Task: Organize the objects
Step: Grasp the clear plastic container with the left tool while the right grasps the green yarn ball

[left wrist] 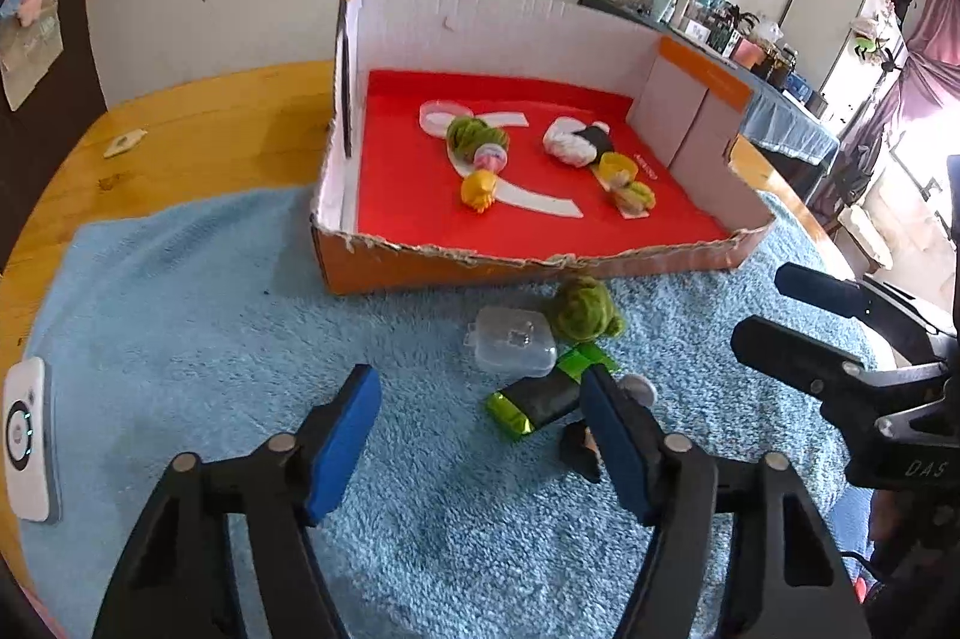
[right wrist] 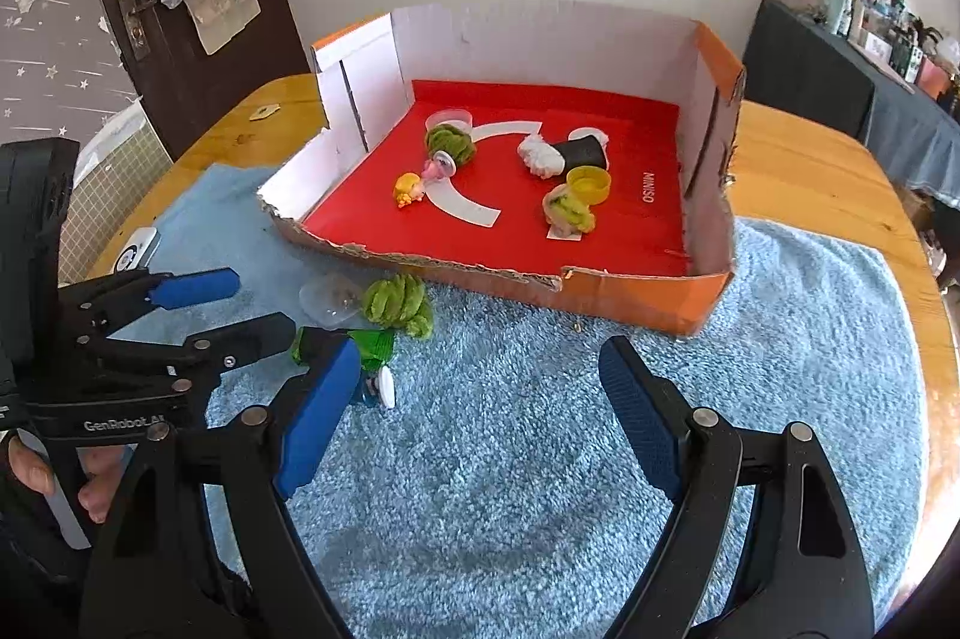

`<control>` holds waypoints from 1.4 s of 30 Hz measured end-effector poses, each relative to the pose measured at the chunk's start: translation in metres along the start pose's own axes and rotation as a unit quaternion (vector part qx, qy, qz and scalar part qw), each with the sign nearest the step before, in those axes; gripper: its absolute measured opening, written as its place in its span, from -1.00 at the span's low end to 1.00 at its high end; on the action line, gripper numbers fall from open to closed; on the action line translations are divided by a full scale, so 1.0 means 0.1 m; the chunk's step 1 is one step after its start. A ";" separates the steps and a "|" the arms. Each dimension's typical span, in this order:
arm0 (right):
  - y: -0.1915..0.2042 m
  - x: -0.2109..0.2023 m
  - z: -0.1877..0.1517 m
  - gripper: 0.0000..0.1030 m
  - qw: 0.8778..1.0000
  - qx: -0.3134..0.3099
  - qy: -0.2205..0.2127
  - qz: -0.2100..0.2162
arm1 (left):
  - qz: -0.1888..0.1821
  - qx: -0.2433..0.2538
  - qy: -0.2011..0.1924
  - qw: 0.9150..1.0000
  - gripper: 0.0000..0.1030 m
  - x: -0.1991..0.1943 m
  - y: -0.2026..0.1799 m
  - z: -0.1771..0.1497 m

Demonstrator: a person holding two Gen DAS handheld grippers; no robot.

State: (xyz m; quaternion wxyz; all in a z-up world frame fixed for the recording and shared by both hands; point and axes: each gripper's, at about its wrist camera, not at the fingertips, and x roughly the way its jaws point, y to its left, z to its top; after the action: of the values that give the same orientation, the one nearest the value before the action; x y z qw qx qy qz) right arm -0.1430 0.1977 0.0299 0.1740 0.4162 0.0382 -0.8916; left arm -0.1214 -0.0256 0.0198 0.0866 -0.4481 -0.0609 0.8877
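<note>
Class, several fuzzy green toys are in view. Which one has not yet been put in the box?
The green plush toy on the blue towel, beside the clear plastic case; the others lie on the box's red floor.

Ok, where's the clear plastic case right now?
The clear plastic case lies on the blue towel just in front of the orange box, touching the green plush, ahead of the left tongs.

A fluffy light-blue towel [right wrist: 540, 459] covers a honey-yellow table [right wrist: 810, 159], bearing an orange box [right wrist: 660, 303] with white walls and red floor, a green plush [left wrist: 582, 309], and black grippers' blue pads [right wrist: 318, 411].
</note>
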 end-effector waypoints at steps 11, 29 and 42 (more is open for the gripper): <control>0.05 0.29 0.12 0.42 0.999 -0.007 0.020 0.042 | -0.015 0.019 0.027 0.999 0.15 0.26 -0.02 0.05; 0.16 0.62 0.21 -0.20 0.995 0.002 0.055 0.087 | -0.044 0.043 0.022 0.998 -0.16 0.36 -0.08 0.12; 0.23 0.70 0.23 -0.46 0.994 -0.004 0.074 0.082 | -0.051 0.048 0.022 0.997 -0.20 0.34 -0.06 0.10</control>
State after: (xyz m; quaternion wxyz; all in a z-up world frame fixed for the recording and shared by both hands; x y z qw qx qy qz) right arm -0.1937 0.1521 -0.0065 0.2444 0.4820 0.0200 -0.8411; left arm -0.1485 -0.0128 0.0001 0.1543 -0.4595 -0.0386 0.8738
